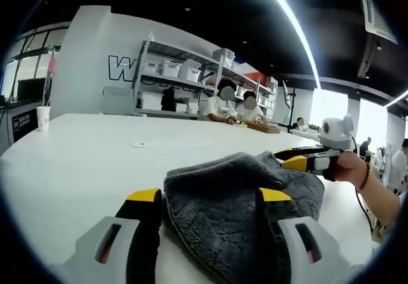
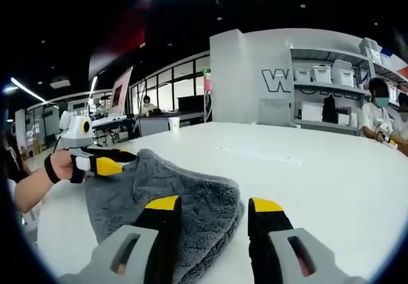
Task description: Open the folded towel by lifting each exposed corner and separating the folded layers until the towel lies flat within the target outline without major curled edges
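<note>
The grey towel (image 1: 239, 201) (still folded, thick pile) lies on the white table (image 1: 83, 163) between the spread jaws of the left gripper (image 1: 207, 198). The right gripper (image 2: 210, 204) is also released, the towel's edge lying beneath its left jaw.

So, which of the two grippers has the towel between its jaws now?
Neither grips it yet. The left gripper comes closest: its open jaws straddle the grey towel edge. The right gripper has only one jaw over the towel.
</note>
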